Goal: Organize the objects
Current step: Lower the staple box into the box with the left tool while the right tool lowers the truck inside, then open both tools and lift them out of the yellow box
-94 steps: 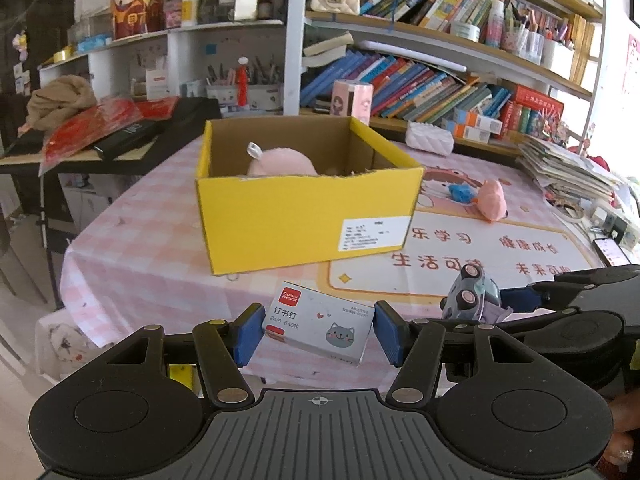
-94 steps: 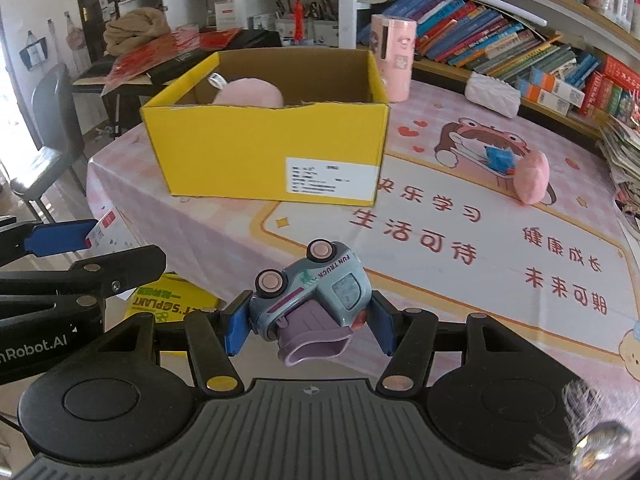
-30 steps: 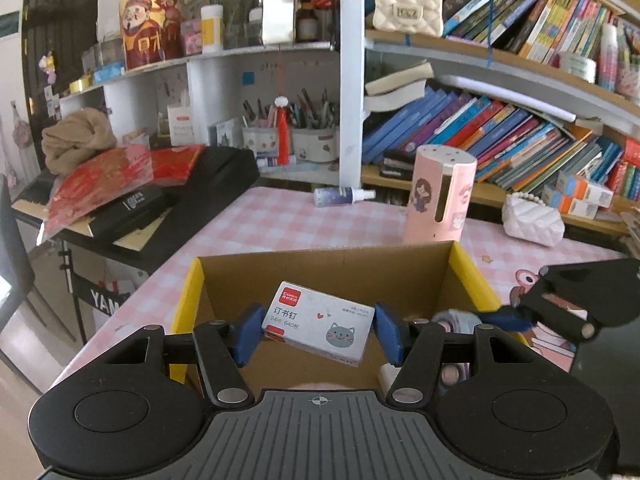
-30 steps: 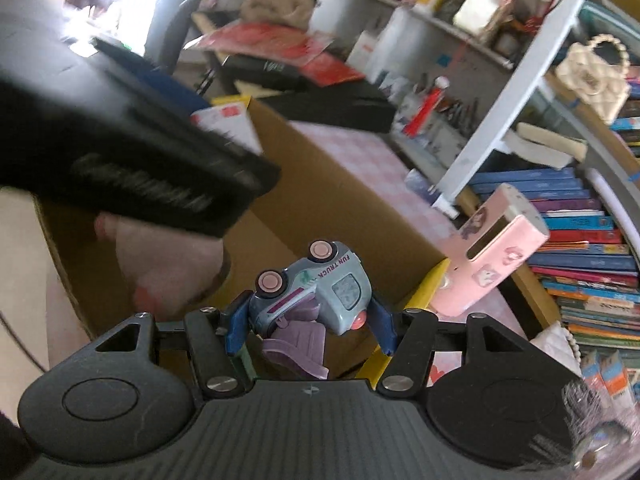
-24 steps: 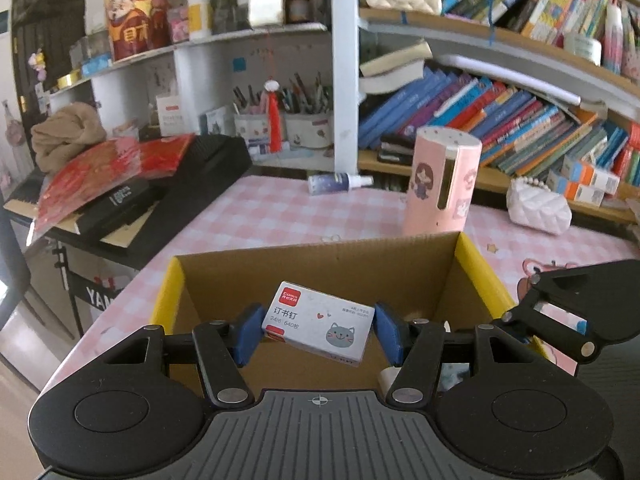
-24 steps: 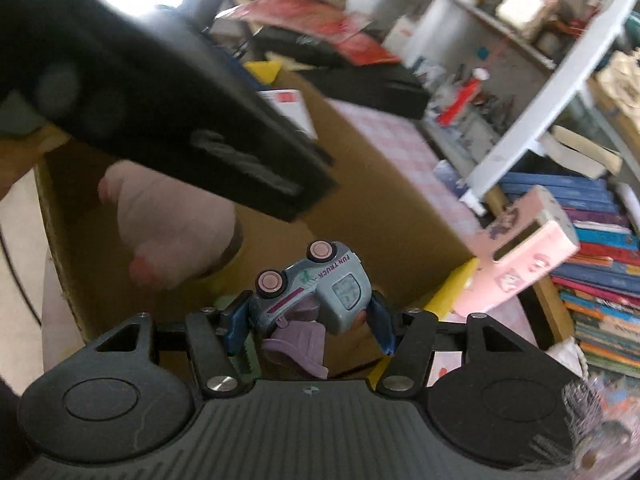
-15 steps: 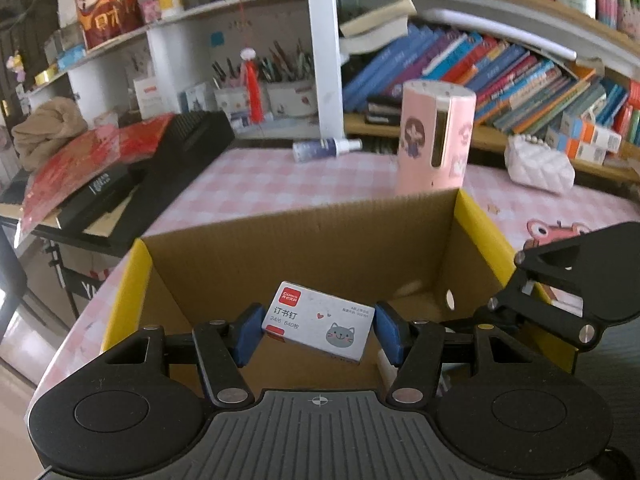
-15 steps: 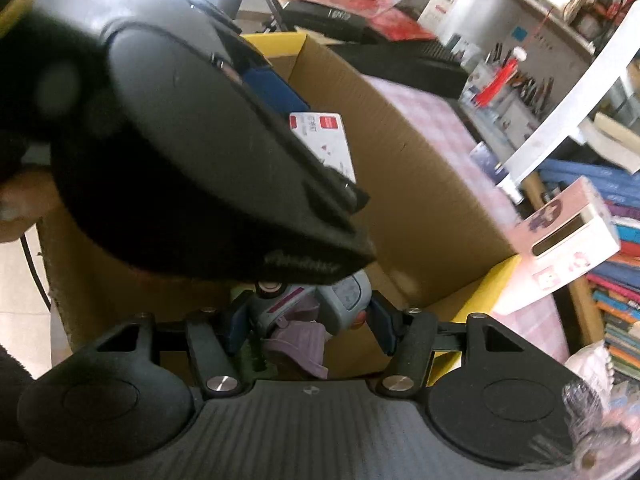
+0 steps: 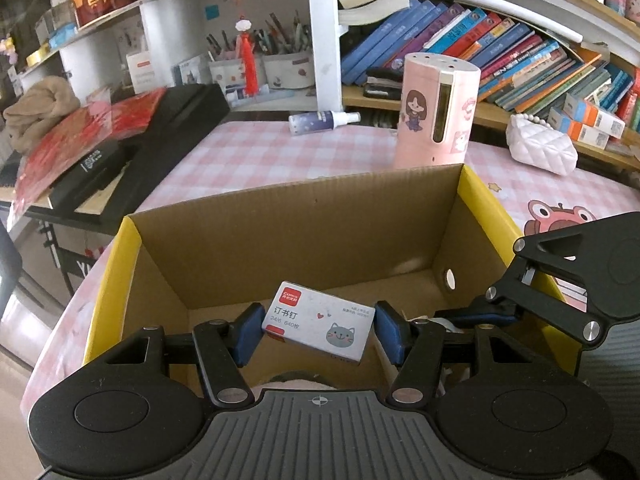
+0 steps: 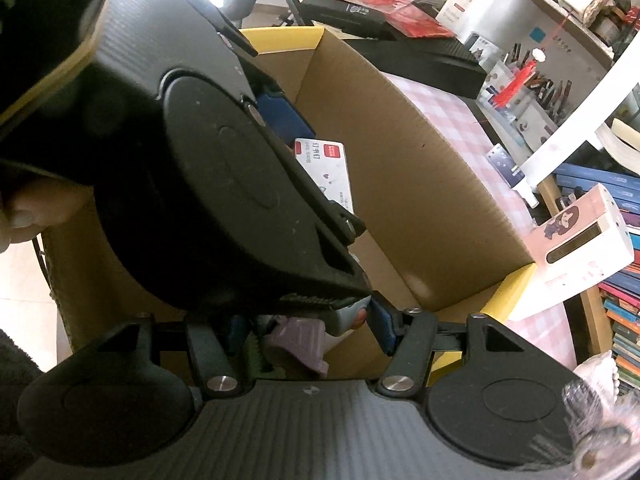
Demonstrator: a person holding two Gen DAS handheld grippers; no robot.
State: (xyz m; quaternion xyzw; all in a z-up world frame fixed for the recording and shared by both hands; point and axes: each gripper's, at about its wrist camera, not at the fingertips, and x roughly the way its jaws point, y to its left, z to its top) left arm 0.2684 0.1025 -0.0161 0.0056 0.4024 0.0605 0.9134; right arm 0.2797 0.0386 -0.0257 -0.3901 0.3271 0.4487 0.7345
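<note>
My left gripper (image 9: 318,330) is shut on a white staple box (image 9: 319,326) with a cat drawing and holds it inside the yellow cardboard box (image 9: 476,190). The staple box also shows in the right wrist view (image 10: 326,172). My right gripper (image 10: 308,326) is shut on a grey-blue toy truck (image 10: 298,338), low inside the same box (image 10: 516,280); the left gripper's body (image 10: 224,184) hides most of the truck. A pink plush (image 9: 294,380) lies at the box bottom, mostly hidden.
A pink cylinder holder (image 9: 436,110) stands just behind the box. A spray bottle (image 9: 322,122), a white quilted purse (image 9: 540,148), black cases (image 9: 132,146) and bookshelves (image 9: 500,52) lie beyond. The right gripper's body (image 9: 580,272) crosses the box's right wall.
Both grippers have gone from the table's front edge up over the box and down into it, each still holding its object. The left gripper now covers most of the right wrist view.
</note>
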